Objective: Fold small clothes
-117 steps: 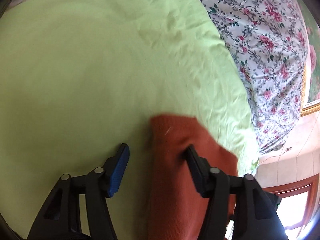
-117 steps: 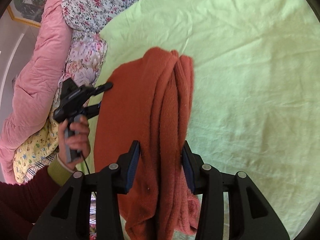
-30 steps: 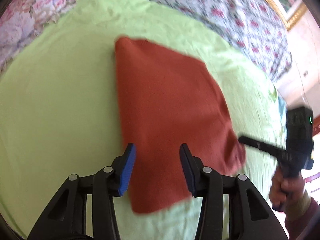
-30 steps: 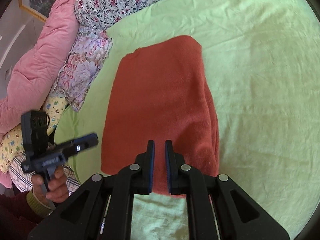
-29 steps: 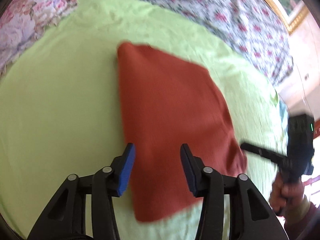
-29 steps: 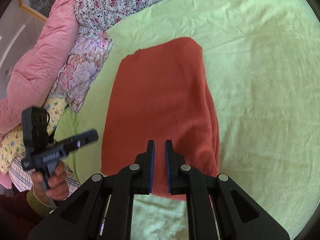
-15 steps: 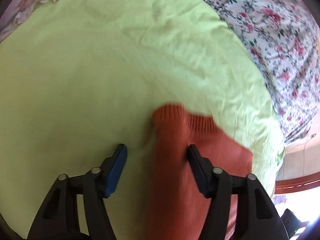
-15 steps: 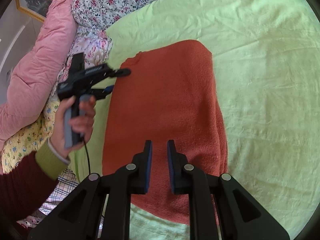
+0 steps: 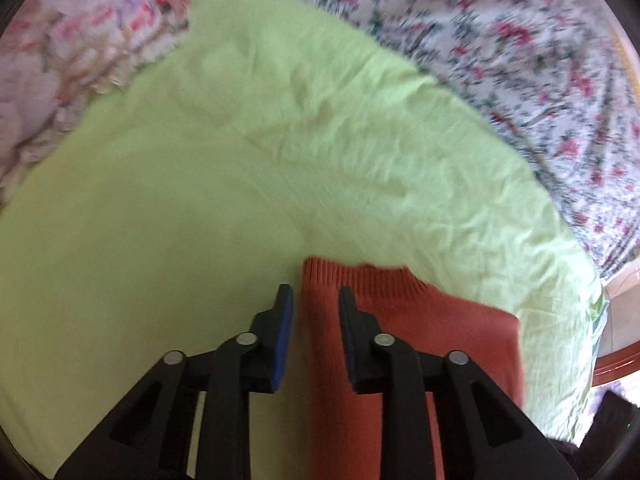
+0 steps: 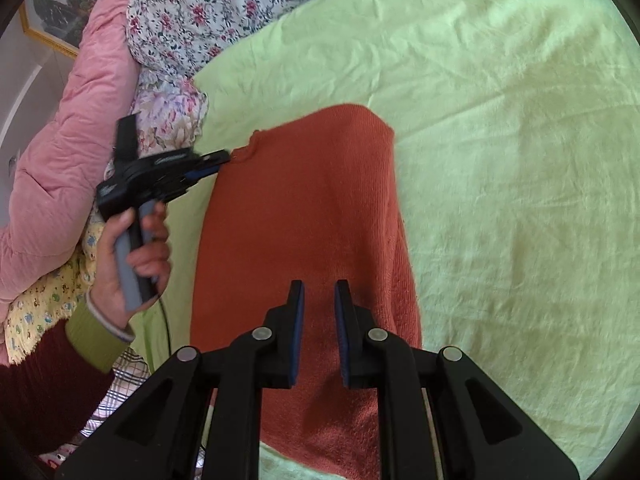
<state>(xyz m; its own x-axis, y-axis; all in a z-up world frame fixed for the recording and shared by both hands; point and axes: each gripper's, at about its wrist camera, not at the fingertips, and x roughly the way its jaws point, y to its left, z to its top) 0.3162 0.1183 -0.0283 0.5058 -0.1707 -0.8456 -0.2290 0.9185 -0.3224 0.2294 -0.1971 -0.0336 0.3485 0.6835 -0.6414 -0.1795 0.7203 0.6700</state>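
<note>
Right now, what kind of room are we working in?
Most likely a bedroom, with the folding done on a bed. A light green sheet lies under the rust-orange sweater, a floral quilt and pink padded comforter are piled along one edge, and a framed picture hangs behind.

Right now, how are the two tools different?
The left tool straddles the ribbed corner of the orange sweater, one pad either side; the right tool hovers over its middle, pinching nothing. The left's gap is slightly wider than the right's. Both are black with blue pads.
</note>
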